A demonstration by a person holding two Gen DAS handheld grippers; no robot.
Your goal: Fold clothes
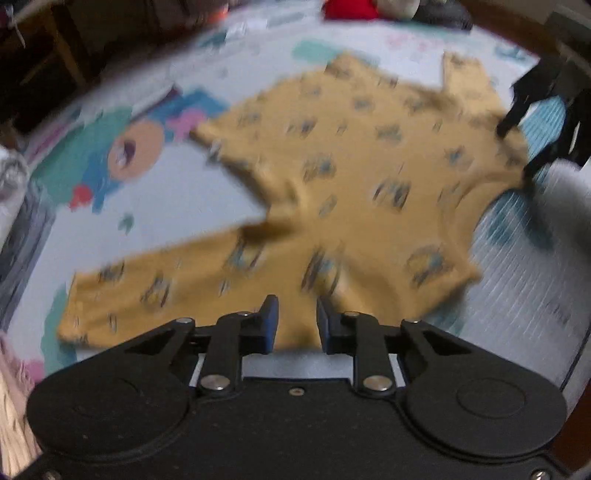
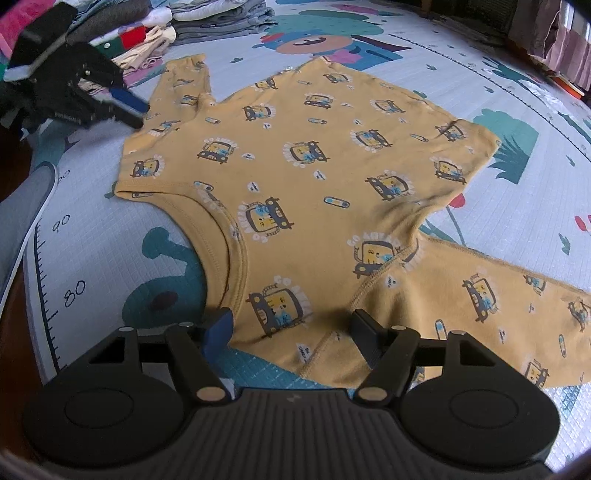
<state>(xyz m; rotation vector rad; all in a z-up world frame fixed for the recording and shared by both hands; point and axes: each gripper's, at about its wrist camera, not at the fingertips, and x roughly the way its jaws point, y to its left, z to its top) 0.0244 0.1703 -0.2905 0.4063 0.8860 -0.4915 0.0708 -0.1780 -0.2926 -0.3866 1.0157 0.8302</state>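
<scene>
— What's underfoot here?

— A pale quilted play mat [image 2: 424, 62] printed with cartoon animals, plants and a height ruler, with a yellow long-sleeved shirt [image 2: 314, 177] spread flat across it. Folded clothes [image 2: 218, 18] are stacked at the mat's far edge, beyond the left gripper [image 2: 138, 112].

— And the tools?

— The right gripper [image 2: 291, 325] hangs over the shirt's shoulder beside the neckline, jaws wide apart, no cloth pinched. The left gripper sits at the opposite shoulder near the folded-in sleeve; its view is blurred, jaws a narrow gap apart, nothing between them.

— Room to move?

— Bare mat lies on the right, past the outstretched sleeve [image 2: 498, 306].
</scene>
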